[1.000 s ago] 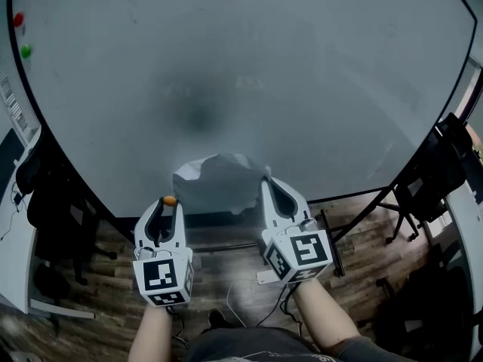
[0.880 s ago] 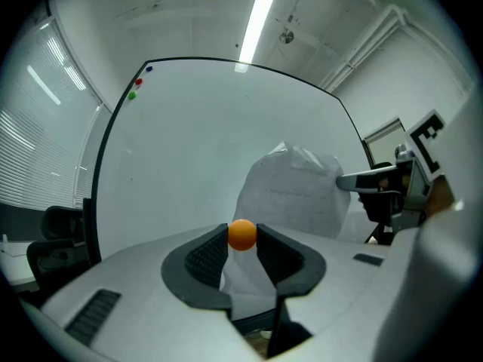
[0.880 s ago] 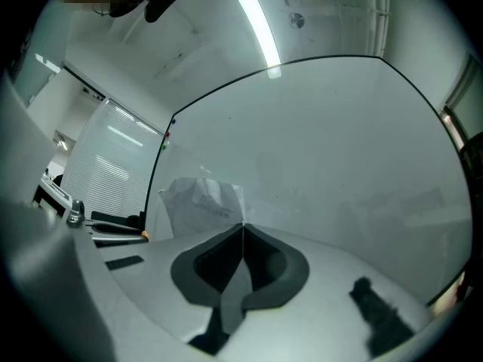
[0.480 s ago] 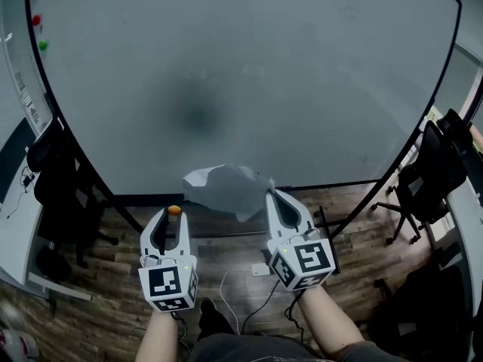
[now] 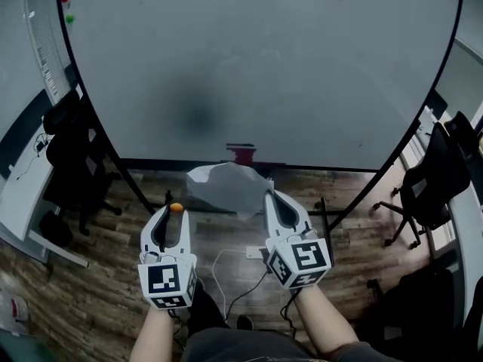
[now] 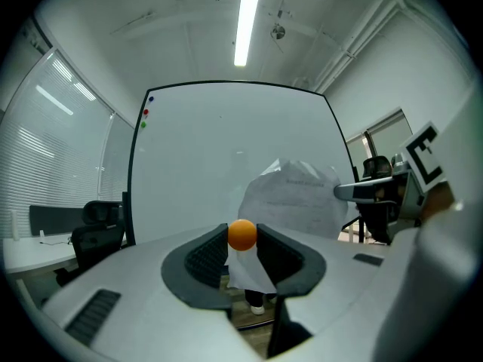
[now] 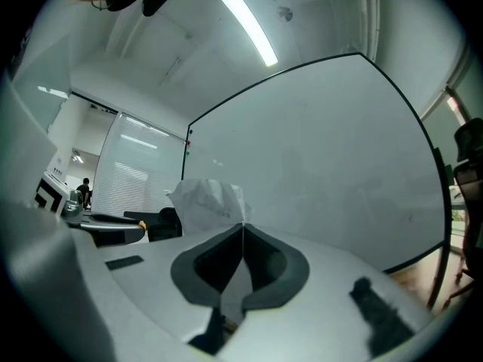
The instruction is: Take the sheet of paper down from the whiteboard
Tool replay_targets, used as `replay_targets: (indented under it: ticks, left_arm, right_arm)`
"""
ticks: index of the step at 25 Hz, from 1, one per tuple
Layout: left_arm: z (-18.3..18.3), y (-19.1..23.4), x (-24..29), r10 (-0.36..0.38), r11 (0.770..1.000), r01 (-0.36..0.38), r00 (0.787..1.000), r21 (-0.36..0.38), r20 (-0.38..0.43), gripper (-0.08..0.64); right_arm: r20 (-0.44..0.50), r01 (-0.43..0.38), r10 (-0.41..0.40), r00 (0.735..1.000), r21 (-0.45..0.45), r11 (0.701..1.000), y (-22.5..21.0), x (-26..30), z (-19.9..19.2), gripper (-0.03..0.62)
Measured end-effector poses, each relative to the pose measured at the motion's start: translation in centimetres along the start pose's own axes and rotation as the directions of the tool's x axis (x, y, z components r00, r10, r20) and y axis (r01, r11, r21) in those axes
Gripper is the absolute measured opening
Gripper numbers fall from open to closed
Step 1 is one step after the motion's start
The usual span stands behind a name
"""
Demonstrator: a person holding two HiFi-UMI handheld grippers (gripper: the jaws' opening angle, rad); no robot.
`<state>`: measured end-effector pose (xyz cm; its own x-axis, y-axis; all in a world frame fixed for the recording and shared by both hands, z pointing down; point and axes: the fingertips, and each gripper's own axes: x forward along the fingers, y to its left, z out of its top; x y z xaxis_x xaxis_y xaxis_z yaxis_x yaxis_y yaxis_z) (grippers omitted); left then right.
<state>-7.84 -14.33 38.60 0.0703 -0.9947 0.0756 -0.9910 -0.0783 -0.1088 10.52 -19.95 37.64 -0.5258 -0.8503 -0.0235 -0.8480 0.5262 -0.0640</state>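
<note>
The sheet of paper is off the whiteboard and hangs crumpled in the air over the floor. My right gripper is shut on its right edge; in the right gripper view the sheet rises from the closed jaws of that gripper. My left gripper is shut on a small orange round magnet, plain between the pads in the left gripper view. There the paper shows beyond it, in front of the bare board.
Red and green magnets sit at the board's top left corner. A red object lies at the board's lower edge. Office chairs stand to the left and right. A white cable and plug strip lie on the wooden floor.
Both grippers, with paper and magnet, have drawn back from the whiteboard. The board's lower edge now lies well beyond the paper and more floor shows.
</note>
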Motion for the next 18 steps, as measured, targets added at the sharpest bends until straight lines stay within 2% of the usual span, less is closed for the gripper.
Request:
replay_targets:
  ticks: [5,13,18]
  left_arm:
    - [-0.3,-2.1,-1.7,0.007,1.0,-0.007,1.0,0.004,-0.01,0.124]
    - [-0.4,-4.1,-1.3,-0.018,1.0,0.018,1.0,0.007,-0.013,0.124]
    - [-1.4,-3.9,-2.9,-0.047,0.999,0.047,0.998,-0.005,-0.03,0.124]
  right_arm:
    - [-0.022,-0.023,0.023,0.999,0.004,1.0,-0.4,-2.5,-1.1,0.021]
    - [-0.038,0.016,-0.016,0.999,0.002,1.0,-2.1,-4.7,-2.2,0.021]
    - [-0.061,0.03,-0.029,0.998,0.002,1.0,-0.7,-5.8,-2.8,0.021]
